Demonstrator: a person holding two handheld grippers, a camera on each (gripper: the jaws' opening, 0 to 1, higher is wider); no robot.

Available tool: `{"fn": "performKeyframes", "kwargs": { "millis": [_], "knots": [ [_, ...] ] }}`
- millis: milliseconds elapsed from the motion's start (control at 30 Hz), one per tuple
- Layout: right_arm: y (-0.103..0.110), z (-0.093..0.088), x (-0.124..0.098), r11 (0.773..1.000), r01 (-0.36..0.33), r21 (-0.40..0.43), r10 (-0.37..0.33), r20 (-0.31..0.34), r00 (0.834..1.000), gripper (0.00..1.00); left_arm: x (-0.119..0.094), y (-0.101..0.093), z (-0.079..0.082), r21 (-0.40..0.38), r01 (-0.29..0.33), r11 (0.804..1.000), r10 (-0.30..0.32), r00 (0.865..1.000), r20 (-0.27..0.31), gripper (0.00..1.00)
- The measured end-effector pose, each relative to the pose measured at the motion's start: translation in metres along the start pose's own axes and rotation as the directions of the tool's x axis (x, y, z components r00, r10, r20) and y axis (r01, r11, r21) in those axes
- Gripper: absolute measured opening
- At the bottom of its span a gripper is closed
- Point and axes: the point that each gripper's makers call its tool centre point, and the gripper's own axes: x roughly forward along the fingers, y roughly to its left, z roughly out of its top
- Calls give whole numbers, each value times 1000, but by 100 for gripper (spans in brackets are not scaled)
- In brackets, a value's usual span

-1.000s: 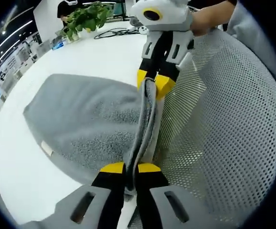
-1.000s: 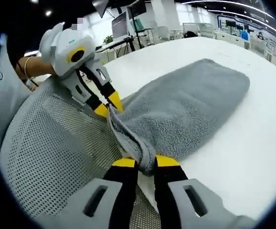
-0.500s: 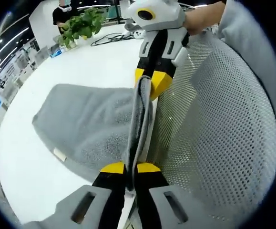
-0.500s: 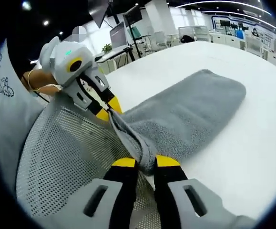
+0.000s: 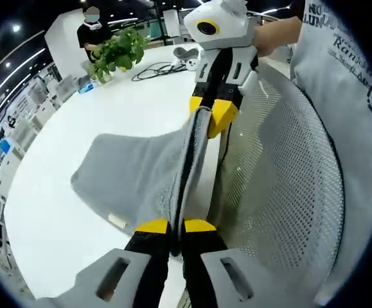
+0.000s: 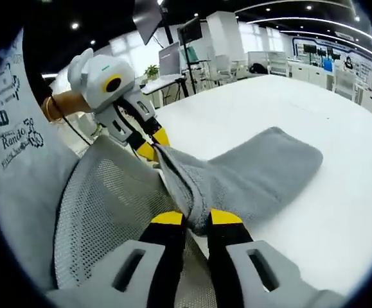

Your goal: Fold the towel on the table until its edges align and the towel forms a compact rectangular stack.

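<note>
A grey towel is raised by its near edge off the white table, its far part still lying on the table top. My left gripper is shut on one corner of that edge. My right gripper is shut on the other corner. The edge hangs stretched between the two grippers, above the table's rim. A small white label shows on the towel's side.
A grey mesh chair back stands right beside the grippers. The person's sleeve and shirt are close by. A potted plant and a black cable lie at the table's far side.
Both grippers have risen with the towel's edge, lifting more of the towel off the table; its far end has been dragged nearer. Both stay shut on it.
</note>
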Motion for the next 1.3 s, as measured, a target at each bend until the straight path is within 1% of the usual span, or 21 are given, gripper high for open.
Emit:
{"fn": "performKeyframes", "kwargs": {
  "millis": [133, 233, 367, 467, 633, 833, 867, 967, 1000, 1100, 1167, 1267, 1300],
  "knots": [
    [2, 8, -7, 1000, 6, 20, -6, 14, 1000, 11, -4, 3, 5, 2, 0, 1000, 0, 1000, 17, 6],
    [2, 17, -13, 999, 9, 53, -12, 48, 999, 10, -8, 9, 10, -7, -9, 1000, 9, 1000, 30, 6],
    [0, 32, -20, 996, 9, 91, -17, 88, 996, 10, -14, 20, 19, -15, -26, 1000, 27, 998, 58, 5],
    [-6, 41, -21, 992, 11, 122, -26, 115, 993, 10, -15, 30, 24, -7, -39, 999, 39, 997, 64, 5],
    [-24, 57, -23, 985, 17, 173, -44, 158, 986, 10, -14, 49, 33, 15, -52, 999, 51, 996, 68, 5],
    [-49, 70, -23, 974, 31, 225, -76, 193, 978, 10, -9, 77, 45, 36, -56, 998, 53, 996, 77, 6],
    [-54, 72, -23, 972, 31, 235, -80, 201, 976, 10, -8, 83, 48, 48, -62, 997, 58, 995, 78, 6],
    [-68, 79, -22, 949, 16, 315, -94, 232, 968, 10, -4, 98, 53, 69, -65, 995, 60, 995, 77, 6],
    [-72, 79, -22, 950, 17, 313, -94, 232, 968, 10, -2, 102, 55, 75, -66, 995, 60, 995, 78, 6],
    [-89, 81, -20, 937, 21, 349, -110, 238, 965, 10, 4, 114, 61, 78, -65, 995, 59, 995, 82, 6],
    [-95, 82, -19, 932, 22, 363, -115, 237, 965, 10, 9, 122, 63, 72, -61, 996, 55, 995, 85, 6],
    [-108, 80, -15, 924, 36, 382, -134, 232, 963, 11, 17, 130, 65, 36, -30, 999, 26, 995, 100, 6],
    [-114, 80, -12, 920, 37, 390, -137, 233, 963, 11, 22, 136, 64, 28, -28, 999, 26, 995, 99, 6]
  ]
}}
